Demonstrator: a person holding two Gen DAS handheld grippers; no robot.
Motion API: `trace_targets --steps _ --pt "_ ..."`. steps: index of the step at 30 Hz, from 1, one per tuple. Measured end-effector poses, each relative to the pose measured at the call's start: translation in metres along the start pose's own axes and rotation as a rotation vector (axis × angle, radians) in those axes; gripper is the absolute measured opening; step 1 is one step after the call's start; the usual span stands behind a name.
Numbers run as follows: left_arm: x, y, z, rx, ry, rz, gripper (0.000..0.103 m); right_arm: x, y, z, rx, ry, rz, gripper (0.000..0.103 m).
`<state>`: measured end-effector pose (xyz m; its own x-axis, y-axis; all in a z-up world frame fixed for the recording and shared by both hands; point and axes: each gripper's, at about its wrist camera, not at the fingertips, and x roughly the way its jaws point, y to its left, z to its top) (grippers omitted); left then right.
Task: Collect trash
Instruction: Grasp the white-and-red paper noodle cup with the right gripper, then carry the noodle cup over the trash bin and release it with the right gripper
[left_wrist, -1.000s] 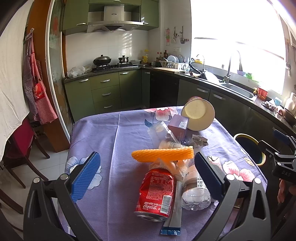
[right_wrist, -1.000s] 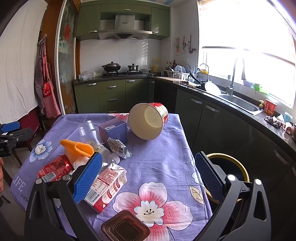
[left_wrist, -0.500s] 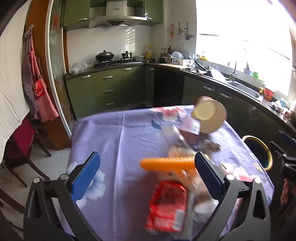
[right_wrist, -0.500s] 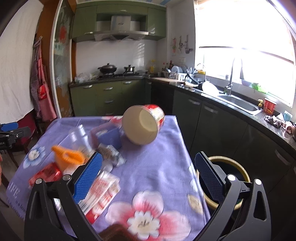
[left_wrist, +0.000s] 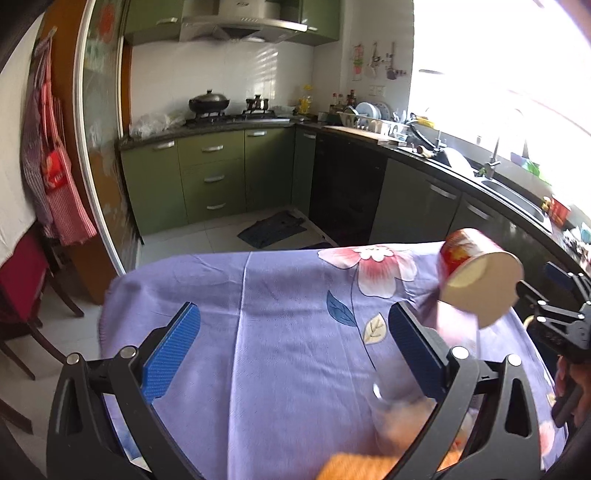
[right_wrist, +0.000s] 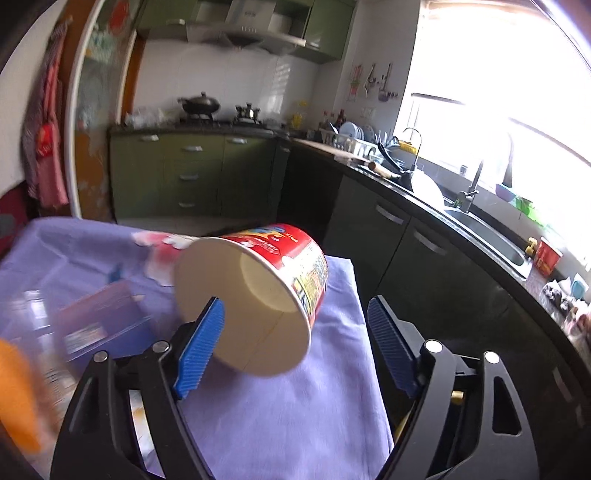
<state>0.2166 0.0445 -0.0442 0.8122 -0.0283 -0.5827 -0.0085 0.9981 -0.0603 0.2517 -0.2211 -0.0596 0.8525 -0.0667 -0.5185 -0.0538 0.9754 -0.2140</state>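
A red paper noodle cup (right_wrist: 258, 295) lies on its side on the purple flowered tablecloth (right_wrist: 295, 424), its open mouth facing me. My right gripper (right_wrist: 295, 347) is open, with the cup's rim between its blue pads; its left pad (right_wrist: 199, 347) overlaps the cup's mouth. The cup also shows at the right of the left wrist view (left_wrist: 480, 280). My left gripper (left_wrist: 295, 358) is open and empty over bare cloth (left_wrist: 277, 332). An orange piece (left_wrist: 362, 467) and a blurred clear cup (left_wrist: 399, 402) lie near its right pad.
A purple box (right_wrist: 99, 321) and blurred trash lie left of the noodle cup. The right gripper's body (left_wrist: 554, 317) shows at the table's right edge. Green cabinets (left_wrist: 210, 177), a black counter and sink (right_wrist: 487, 236) ring the room. A red chair (left_wrist: 22, 280) stands at left.
Both grippers moved forward across the table. The right gripper closed in on the noodle cup. The can, bottle and carton dropped out of view below the left gripper.
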Motion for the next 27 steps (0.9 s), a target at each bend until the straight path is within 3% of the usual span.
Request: trace_targets --steps 7,9,11,13,20,25,27 --pt "0.026 0.007 -0.012 -0.015 0.024 0.008 0.097 0.061 -0.001 0.004 -0.006 0.053 -0.089 0.057" --pt "0.029 0.008 -0.014 -0.011 0.031 0.005 0.097 0.070 -0.004 0.003 0.005 0.060 -0.099 0.042" --pt "0.031 0.007 -0.015 -0.004 0.037 0.008 0.097 0.081 -0.011 0.004 0.033 0.088 -0.076 0.011" --pt "0.031 0.007 -0.016 0.002 0.038 0.010 0.097 0.088 -0.019 0.006 0.066 0.117 -0.053 0.005" --pt "0.026 0.010 -0.016 -0.002 0.028 -0.004 0.097 0.091 -0.054 0.023 0.177 0.253 0.117 0.003" --pt "0.012 0.009 -0.013 0.004 -0.006 -0.005 0.097 0.077 -0.129 0.030 0.348 0.498 0.257 0.003" --pt "0.008 0.007 -0.011 0.007 -0.019 -0.011 0.097 0.067 -0.167 0.021 0.416 0.591 0.252 0.003"
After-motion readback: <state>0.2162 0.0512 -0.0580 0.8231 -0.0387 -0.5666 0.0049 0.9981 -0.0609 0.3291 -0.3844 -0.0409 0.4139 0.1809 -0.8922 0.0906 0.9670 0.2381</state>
